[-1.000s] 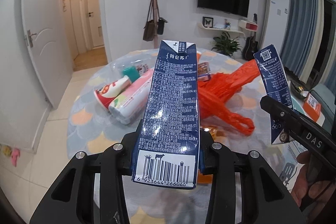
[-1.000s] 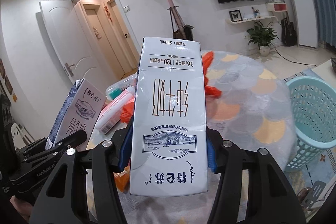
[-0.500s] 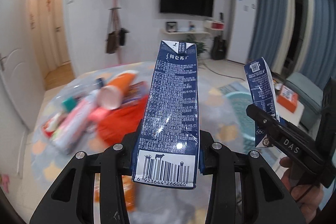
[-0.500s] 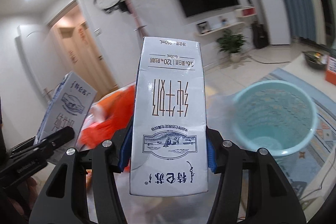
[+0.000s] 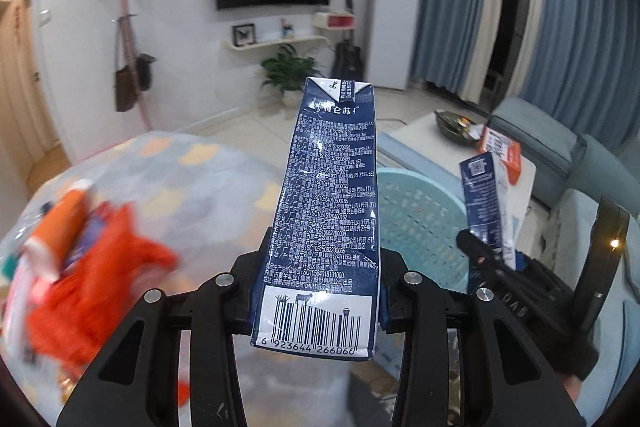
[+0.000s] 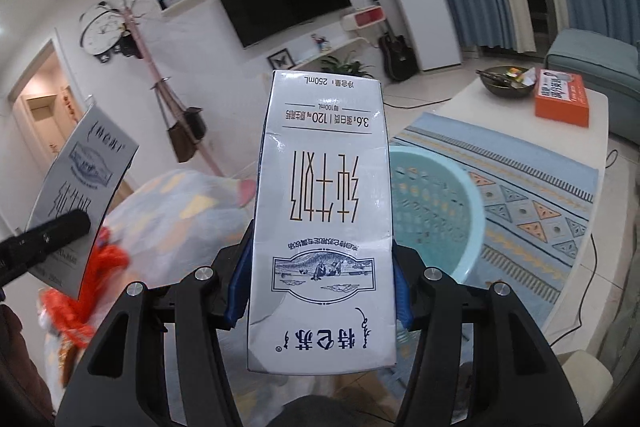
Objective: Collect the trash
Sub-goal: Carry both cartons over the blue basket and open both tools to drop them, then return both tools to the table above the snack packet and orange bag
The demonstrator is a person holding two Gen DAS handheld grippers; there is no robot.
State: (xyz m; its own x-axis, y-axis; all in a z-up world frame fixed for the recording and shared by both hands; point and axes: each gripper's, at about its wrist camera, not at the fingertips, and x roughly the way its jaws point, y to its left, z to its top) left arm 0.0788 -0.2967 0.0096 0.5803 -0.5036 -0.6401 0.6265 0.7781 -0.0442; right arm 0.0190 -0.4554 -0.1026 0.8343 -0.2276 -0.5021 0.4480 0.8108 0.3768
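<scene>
Both views have swung off the table (image 5: 224, 187) toward the light-blue basket (image 5: 424, 227), which now sits right behind the two milk cartons. The orange bag (image 5: 100, 279) and other trash slid to the left edge, all blurry now.

**Two milk cartons held aloft, basket on the floor, litter on the table**

The dark-blue milk carton (image 5: 328, 211) stands nearly upright between the fingers of the left tool (image 5: 320, 291), barcode panel at its lower end, folded top pointing away. The white-faced milk carton (image 6: 324, 227), of the same brand, sits upside down in the right tool (image 6: 320, 291), its 250 mL marking at the far end. Both are pinched near their lower ends. A pale turquoise perforated basket (image 6: 444, 203) stands open on the floor just behind them. On the table's left edge lie a crumpled orange plastic bag (image 5: 96, 279) and an orange-and-white tube (image 5: 60, 231), both blurred.
</scene>
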